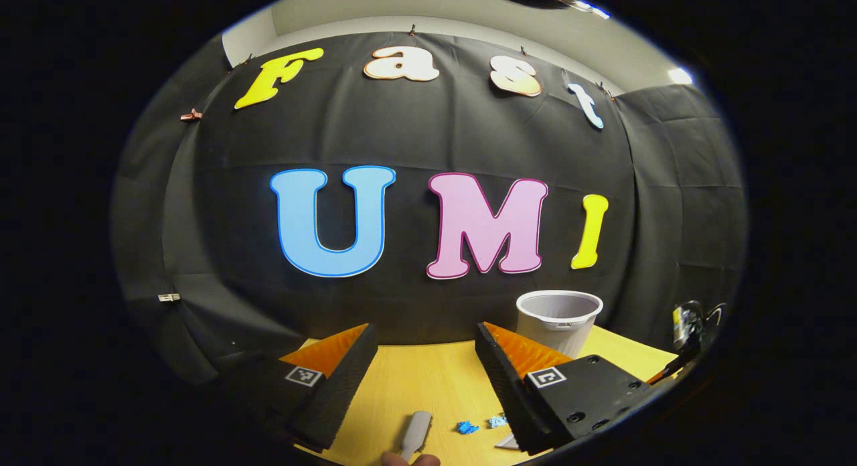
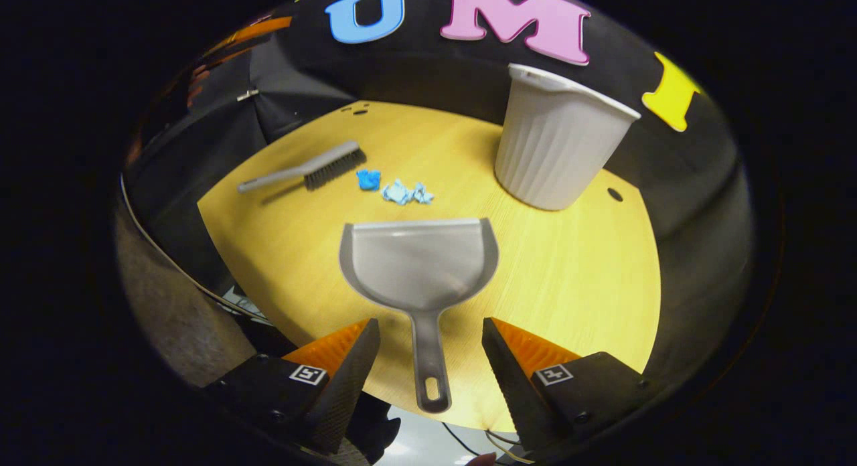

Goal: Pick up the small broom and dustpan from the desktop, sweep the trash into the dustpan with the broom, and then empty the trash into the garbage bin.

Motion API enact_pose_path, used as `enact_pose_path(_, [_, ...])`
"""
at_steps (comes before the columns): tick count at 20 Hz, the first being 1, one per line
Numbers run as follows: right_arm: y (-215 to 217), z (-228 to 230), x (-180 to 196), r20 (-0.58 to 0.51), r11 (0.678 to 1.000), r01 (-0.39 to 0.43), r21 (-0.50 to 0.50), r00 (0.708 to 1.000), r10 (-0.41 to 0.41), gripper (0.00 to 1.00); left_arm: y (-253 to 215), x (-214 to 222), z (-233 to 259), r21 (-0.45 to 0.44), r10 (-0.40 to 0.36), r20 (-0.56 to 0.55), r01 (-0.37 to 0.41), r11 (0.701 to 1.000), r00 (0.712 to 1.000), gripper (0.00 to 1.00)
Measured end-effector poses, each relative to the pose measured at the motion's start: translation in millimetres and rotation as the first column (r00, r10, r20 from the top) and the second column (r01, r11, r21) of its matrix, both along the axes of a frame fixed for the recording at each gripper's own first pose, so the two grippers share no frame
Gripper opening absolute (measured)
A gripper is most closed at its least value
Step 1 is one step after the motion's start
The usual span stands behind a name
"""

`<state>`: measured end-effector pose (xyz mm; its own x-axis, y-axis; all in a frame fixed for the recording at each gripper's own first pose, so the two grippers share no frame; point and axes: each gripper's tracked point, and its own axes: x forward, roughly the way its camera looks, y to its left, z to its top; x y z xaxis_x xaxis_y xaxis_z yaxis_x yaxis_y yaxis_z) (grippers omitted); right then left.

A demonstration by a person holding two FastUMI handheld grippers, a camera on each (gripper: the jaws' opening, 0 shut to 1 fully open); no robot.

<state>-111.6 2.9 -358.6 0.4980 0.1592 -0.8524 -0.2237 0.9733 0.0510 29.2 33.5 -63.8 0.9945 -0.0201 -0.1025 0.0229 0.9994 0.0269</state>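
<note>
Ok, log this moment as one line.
stage: pre-grasp | right tongs: open, straddling dustpan handle | left tongs: open | broom, trash on desk | bin upright

In the left gripper view the broom (image 1: 415,434) is cut off by the bottom edge, its bristles out of sight, and a pale sliver (image 1: 507,442) beside the right finger, perhaps the dustpan's corner, is mostly hidden. The garbage bin (image 1: 558,319) has its base behind that finger. The blue trash (image 2: 396,188) is too small to identify.
</note>
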Motion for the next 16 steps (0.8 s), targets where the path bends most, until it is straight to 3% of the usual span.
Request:
enact_pose_path(4, [3, -47, 1, -0.126, 0.999, -0.039, -0.019, 0.991, 0.036, 0.96, 1, -8, -10, 0.004, 0.003, -0.028, -0.003, 1.000, 1.000, 0.95])
enact_pose_path(9, [9, -75, 8, -0.198, 0.999, -0.038, -0.015, 0.980, 0.034, 0.94, 13, -18, -31, 0.016, 0.042, -0.079, -0.041, 0.999, 0.996, 0.95])
enact_pose_path(16, [15, -86, 22, -0.207, 1.000, -0.019, 0.003, 0.978, 0.019, 0.87, 29, -29, -54, 0.095, 0.076, -0.129, -0.064, 0.993, 0.989, 0.95])
